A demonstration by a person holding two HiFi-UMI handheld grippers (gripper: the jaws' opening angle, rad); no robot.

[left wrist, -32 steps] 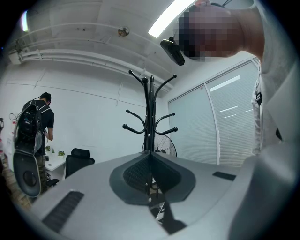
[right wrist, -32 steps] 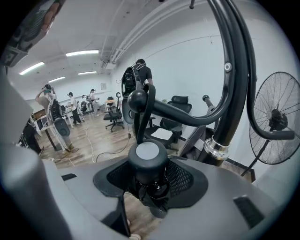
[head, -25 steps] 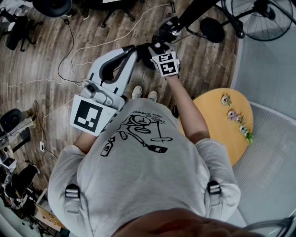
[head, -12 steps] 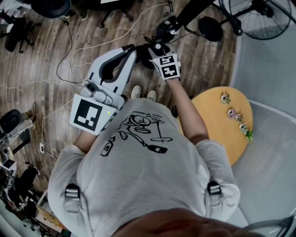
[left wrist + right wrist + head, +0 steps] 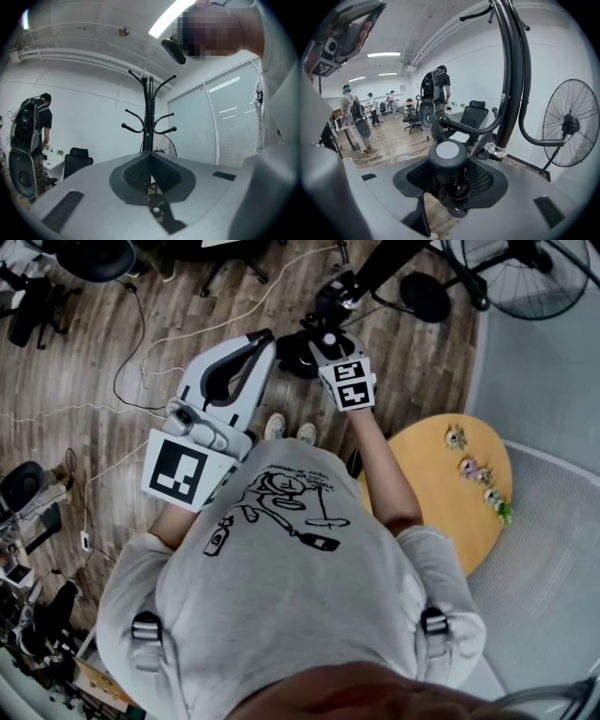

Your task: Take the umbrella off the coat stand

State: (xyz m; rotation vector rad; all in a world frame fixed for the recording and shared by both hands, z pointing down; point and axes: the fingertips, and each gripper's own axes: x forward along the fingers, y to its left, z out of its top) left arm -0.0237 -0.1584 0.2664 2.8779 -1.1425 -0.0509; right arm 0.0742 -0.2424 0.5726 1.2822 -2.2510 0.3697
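A black folded umbrella (image 5: 449, 161) with a grey end cap sits between the jaws of my right gripper (image 5: 450, 176), which is shut on it. A strap hangs from it below the jaws. Just behind it rises the black coat stand (image 5: 512, 89), one knobbed hook close to the umbrella. In the head view the right gripper (image 5: 317, 341) holds the umbrella (image 5: 295, 354) near the stand's pole (image 5: 380, 266). My left gripper (image 5: 261, 341) is alongside it, apart. In the left gripper view the left gripper (image 5: 150, 157) is shut on nothing and faces the coat stand (image 5: 149, 108).
A standing fan (image 5: 571, 123) is right of the stand. A round yellow table (image 5: 441, 512) with small figures is by the person's right side. Cables (image 5: 141, 352) lie on the wood floor. People with backpacks (image 5: 436, 101) and office chairs are farther back.
My right gripper, with the umbrella in it, has shifted a little right and toward the person. The left gripper has stayed put.
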